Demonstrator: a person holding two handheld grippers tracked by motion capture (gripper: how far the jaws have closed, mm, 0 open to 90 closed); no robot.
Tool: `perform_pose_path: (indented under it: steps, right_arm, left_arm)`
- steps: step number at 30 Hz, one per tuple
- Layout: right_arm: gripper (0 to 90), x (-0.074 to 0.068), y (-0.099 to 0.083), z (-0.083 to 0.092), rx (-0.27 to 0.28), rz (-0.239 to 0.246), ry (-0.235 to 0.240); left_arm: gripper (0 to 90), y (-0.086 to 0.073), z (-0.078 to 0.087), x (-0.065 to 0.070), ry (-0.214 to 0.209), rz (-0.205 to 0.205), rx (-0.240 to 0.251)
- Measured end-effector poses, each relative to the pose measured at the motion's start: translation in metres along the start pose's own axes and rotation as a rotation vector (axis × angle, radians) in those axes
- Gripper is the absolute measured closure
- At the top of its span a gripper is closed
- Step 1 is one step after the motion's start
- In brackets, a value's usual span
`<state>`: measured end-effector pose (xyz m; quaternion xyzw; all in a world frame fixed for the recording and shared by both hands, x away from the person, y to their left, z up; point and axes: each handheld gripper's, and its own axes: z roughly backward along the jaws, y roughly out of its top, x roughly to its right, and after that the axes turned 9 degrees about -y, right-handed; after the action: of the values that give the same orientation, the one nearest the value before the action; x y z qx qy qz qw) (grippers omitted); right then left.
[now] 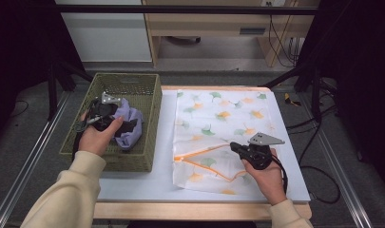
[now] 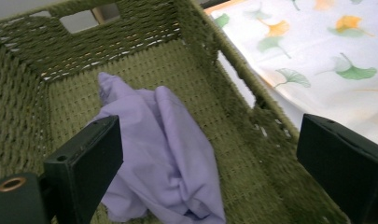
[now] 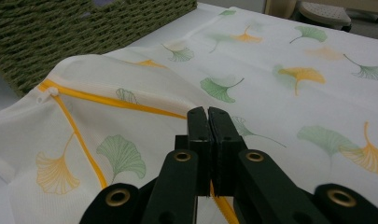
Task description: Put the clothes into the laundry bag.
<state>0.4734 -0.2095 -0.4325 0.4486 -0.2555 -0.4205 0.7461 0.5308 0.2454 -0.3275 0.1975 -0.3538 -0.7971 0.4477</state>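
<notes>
Table (image 1: 133, 183) from the high view: woven green basket (image 1: 149, 107) at left, ginkgo-print mesh laundry bag (image 1: 218, 128) w/ orange zipper trim spread flat at centre-right. Left gripper (image 1: 115, 118) sits inside the basket, right by the lilac cloth (image 1: 130, 126); the hand (image 1: 97, 137) covers most of the gripper body, so its jaws are hard to read from up here. Right gripper (image 1: 234, 146) is down on the bag's near part, tips at the orange zipper line; right hand (image 1: 266, 175) behind it. Bag's near-left corner looks folded over, detail too small to make out.

Left gripper view: jaws stand wide apart, nothing pressed between them. Lilac cloth (image 2: 163, 154) lies crumpled on the basket floor betw. and beyond the two jaws, its lower edge cut off by the frame. Basket wall (image 2: 233, 88) runs diagonally; printed bag (image 2: 326, 56) beyond it, partly cropped.

Right gripper view: jaws brought together, pinching the bag's fabric at the orange zipper trim (image 3: 112, 101); the trim runs under the tips, so the exact bite is hidden by the jaws. White zipper pull (image 3: 45, 94) shows at the trim's corner, blurry. Basket (image 3: 60, 32) at top left, out of focus.
</notes>
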Motion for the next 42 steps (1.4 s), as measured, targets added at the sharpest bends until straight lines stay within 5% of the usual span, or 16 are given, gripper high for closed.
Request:
perform_pose_path:
  steps: [4, 17, 27, 32, 42]
  right_arm:
    - [88.8, 0.0, 0.0, 0.0, 0.002, -0.009, 0.0]
    - [88.6, -0.001, 0.001, -0.003, 0.002, -0.022, 0.001]
    - [88.6, -0.001, 0.0, -0.003, -0.008, -0.021, 0.005]
    - [88.5, -0.001, -0.002, -0.003, -0.013, -0.016, 0.01]
    - [88.4, -0.003, -0.003, -0.007, -0.033, 0.006, 0.018]
  left_arm:
    - [4.7, 0.002, 0.0, -0.008, -0.015, -0.009, -0.007]
    - [4.7, 0.007, 0.0, -0.025, -0.014, 0.057, 0.015]
    - [4.7, 0.024, -0.004, -0.037, 0.003, 0.035, 0.022]
    - [4.8, 0.023, -0.019, -0.046, 0.013, 0.048, -0.027]
    - [4.6, 0.007, -0.048, -0.072, 0.012, 0.096, -0.026]
